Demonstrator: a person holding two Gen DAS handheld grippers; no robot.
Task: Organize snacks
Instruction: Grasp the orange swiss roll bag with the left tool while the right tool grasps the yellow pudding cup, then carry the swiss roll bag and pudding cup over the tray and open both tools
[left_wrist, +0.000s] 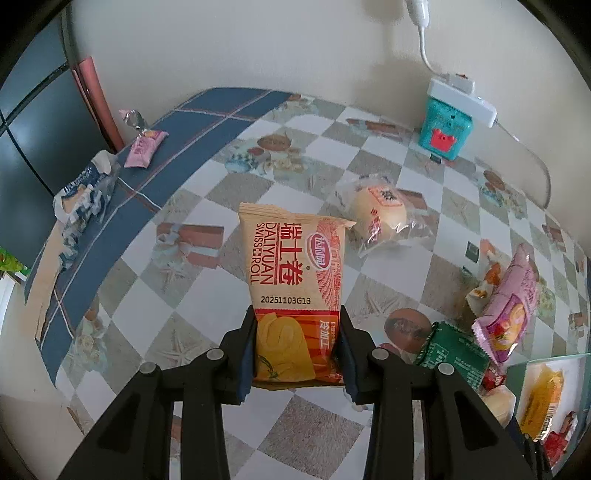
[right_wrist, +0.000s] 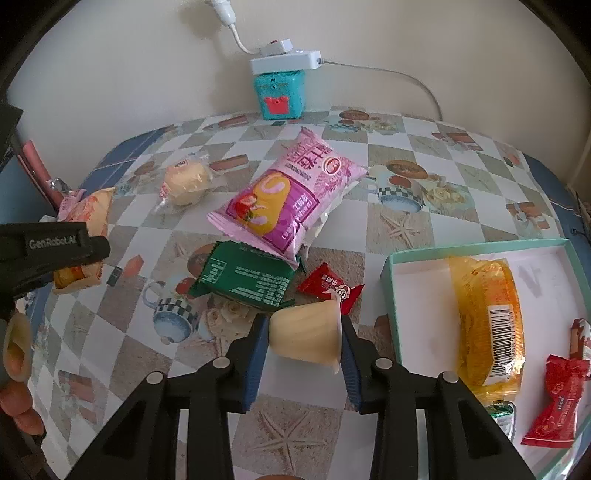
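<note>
My left gripper (left_wrist: 297, 332) is shut on an orange Swiss roll packet (left_wrist: 291, 273), held above the table; it also shows at the left of the right wrist view (right_wrist: 83, 236). My right gripper (right_wrist: 304, 339) is shut on a pale yellow jelly cup (right_wrist: 306, 334) just left of the teal-rimmed white tray (right_wrist: 480, 248). The tray holds a yellow cake packet (right_wrist: 487, 317) and red candies (right_wrist: 554, 398). A pink roll packet (right_wrist: 288, 199), a green packet (right_wrist: 243, 280) and a small red candy (right_wrist: 328, 286) lie in front of the right gripper.
A clear-wrapped bun (right_wrist: 184, 181) lies at the far left of the checked tablecloth (right_wrist: 406, 229). A teal box (right_wrist: 280, 94) with a white power strip on top stands at the wall. A small pink packet (left_wrist: 144, 147) and a blue-white wrapper (left_wrist: 85, 195) lie near the table's left edge.
</note>
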